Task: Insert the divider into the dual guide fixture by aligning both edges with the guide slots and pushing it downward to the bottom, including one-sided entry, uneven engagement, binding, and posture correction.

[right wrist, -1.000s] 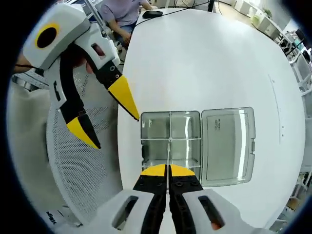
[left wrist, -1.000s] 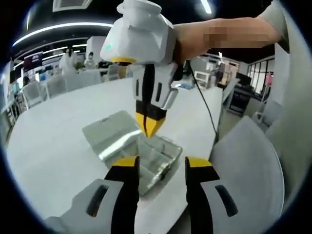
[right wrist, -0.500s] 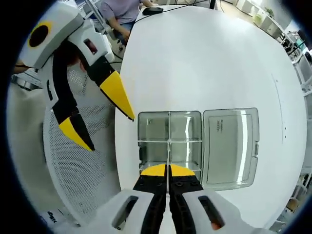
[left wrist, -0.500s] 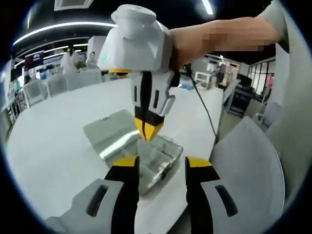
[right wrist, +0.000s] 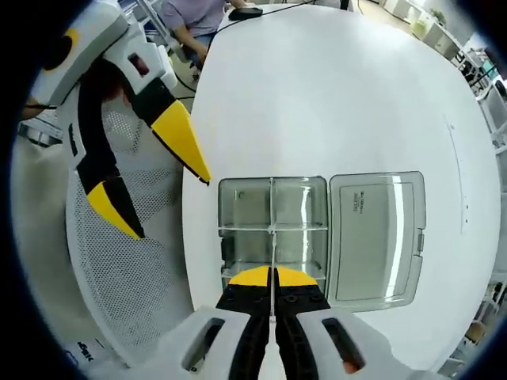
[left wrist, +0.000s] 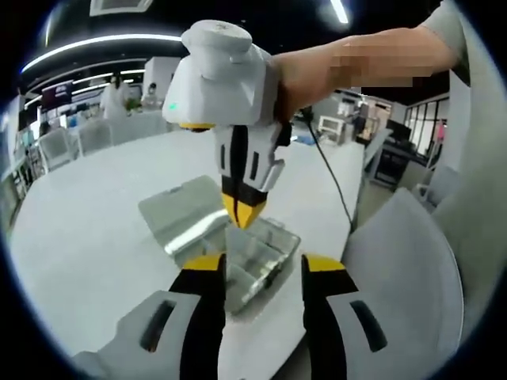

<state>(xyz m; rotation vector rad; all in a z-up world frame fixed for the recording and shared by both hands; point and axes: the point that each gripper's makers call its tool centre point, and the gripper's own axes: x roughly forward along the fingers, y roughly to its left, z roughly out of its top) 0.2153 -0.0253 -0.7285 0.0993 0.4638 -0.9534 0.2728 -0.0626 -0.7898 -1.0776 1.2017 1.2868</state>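
Note:
A clear plastic box (right wrist: 245,207) with guide slots and cross walls lies on the white table, its lid (right wrist: 374,236) folded open beside it. My right gripper (right wrist: 272,277) is shut on a thin clear divider (right wrist: 272,252), seen edge-on, which reaches down into the box along its middle line. In the left gripper view the right gripper (left wrist: 244,214) hangs tips-down right over the box (left wrist: 252,255). My left gripper (left wrist: 263,267) is open and holds nothing. It hovers off the box's near side, by the table edge, its yellow fingertips (right wrist: 181,144) spread wide.
The white round table (right wrist: 333,95) stretches beyond the box. A mesh chair (right wrist: 135,277) stands beside the table edge, under the left gripper. A person sits at the far side by a mouse (right wrist: 245,13). A cable (left wrist: 337,186) trails over the table.
The left gripper has drifted slightly away from the box's corner in the right gripper view. The right gripper stays shut on the divider over the box, barely shifted.

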